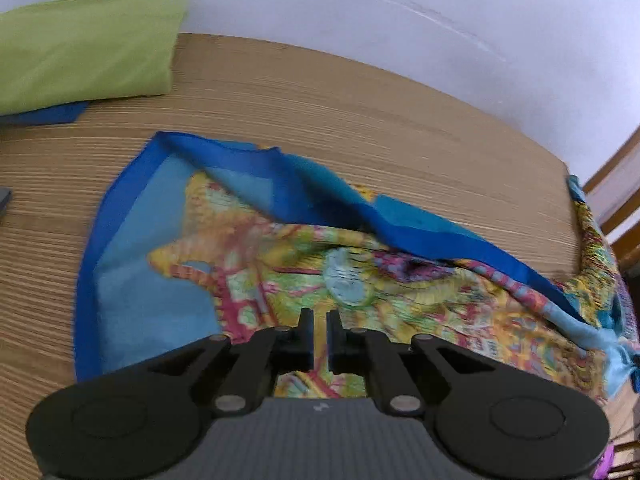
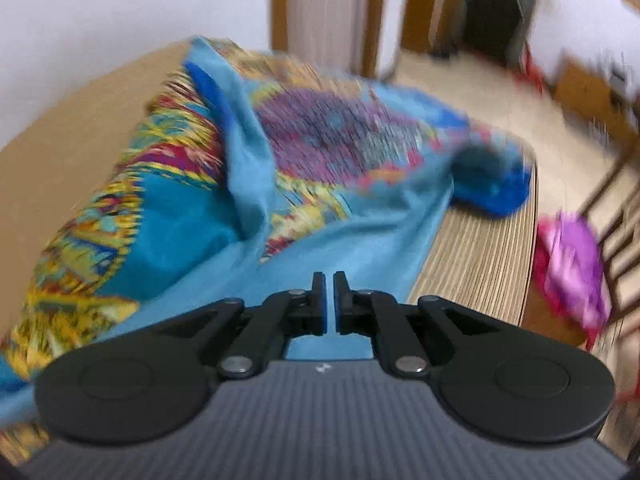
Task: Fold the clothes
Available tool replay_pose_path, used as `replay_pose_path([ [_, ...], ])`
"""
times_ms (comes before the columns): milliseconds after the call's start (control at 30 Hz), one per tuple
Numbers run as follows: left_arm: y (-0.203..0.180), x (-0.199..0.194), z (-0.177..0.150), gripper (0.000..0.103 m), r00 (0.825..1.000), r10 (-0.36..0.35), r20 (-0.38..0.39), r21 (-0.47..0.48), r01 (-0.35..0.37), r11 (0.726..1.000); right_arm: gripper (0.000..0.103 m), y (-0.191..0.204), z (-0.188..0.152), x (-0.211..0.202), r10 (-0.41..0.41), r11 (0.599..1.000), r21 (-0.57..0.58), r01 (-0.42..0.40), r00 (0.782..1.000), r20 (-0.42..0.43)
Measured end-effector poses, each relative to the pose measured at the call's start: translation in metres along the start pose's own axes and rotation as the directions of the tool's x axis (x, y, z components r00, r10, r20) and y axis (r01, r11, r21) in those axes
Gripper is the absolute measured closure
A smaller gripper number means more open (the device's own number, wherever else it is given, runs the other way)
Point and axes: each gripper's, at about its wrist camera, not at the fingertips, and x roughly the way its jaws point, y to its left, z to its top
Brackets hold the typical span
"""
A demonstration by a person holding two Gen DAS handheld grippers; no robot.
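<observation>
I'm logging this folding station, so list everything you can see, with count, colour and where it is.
Patterned scarf: one, blue-bordered with yellow, red and green print, spread rumpled across the table, one end at the table's far edge.
Green cloth: one, lime, folded, at the table's back left corner.
Blue cloth: one, dark blue, peeking from under the green cloth.
Table: one, striped wood, against a white wall.
Pink fabric: one bundle, magenta, beside the table, off its edge.
Left gripper: black, jaws nearly shut, nothing held.
Right gripper: black, jaws nearly shut, nothing held.
</observation>
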Motion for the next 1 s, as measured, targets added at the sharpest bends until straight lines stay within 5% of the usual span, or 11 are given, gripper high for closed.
replay_pose_path([
  [100,0.006,0.008,0.010,0.086,1.000,0.011,-0.002,0.015,-0.011,1.000,0.060,0.045,-0.013,-0.032,0.067,0.976,-0.212,-0.043,0.992,0.108],
  [200,0.003,0.018,0.025,0.081,1.000,0.012,0.020,0.038,-0.013,0.999,0.057,0.097,-0.028,-0.060,0.265,0.891,-0.413,-0.188,0.955,0.136],
  [267,0.001,0.026,0.029,0.075,0.999,0.020,0.039,0.034,-0.021,0.999,0.056,0.133,-0.038,-0.082,0.408,0.816,-0.489,-0.306,0.906,0.113],
  [333,0.000,0.032,0.033,0.074,0.997,0.042,0.060,0.020,-0.043,0.999,0.056,0.171,-0.047,-0.104,0.579,0.679,-0.562,-0.472,0.815,0.016],
  [400,0.004,0.039,0.041,0.074,0.997,0.053,0.055,-0.007,-0.053,0.999,0.056,0.215,-0.057,-0.124,0.719,0.514,-0.590,-0.623,0.688,-0.100],
  [467,0.005,0.049,0.054,0.074,0.998,0.046,0.044,-0.027,-0.044,0.999,0.057,0.254,-0.067,-0.139,0.782,0.389,-0.623,-0.679,0.600,-0.165],
  [667,-0.018,0.089,0.078,0.062,0.992,0.124,0.021,0.025,-0.125,0.992,0.057,0.310,-0.100,-0.165,0.790,0.313,-0.717,-0.623,0.589,-0.167],
  [833,-0.017,0.107,0.071,0.063,0.976,0.219,0.016,0.026,-0.219,0.975,0.056,0.299,-0.102,-0.143,0.748,0.369,-0.689,-0.624,0.639,-0.178],
  [900,-0.011,0.105,0.071,0.068,0.974,0.223,0.029,-0.003,-0.223,0.975,0.056,0.288,-0.100,-0.134,0.732,0.407,-0.663,-0.628,0.658,-0.174],
  [967,-0.002,0.101,0.071,0.096,0.976,0.214,0.035,-0.054,-0.212,0.976,0.056,0.276,-0.097,-0.125,0.712,0.449,-0.636,-0.628,0.681,-0.170],
  [1000,0.006,0.097,0.070,0.099,0.979,0.200,0.033,-0.097,-0.196,0.976,0.056,0.271,-0.096,-0.120,0.701,0.468,-0.624,-0.626,0.693,-0.169],
])
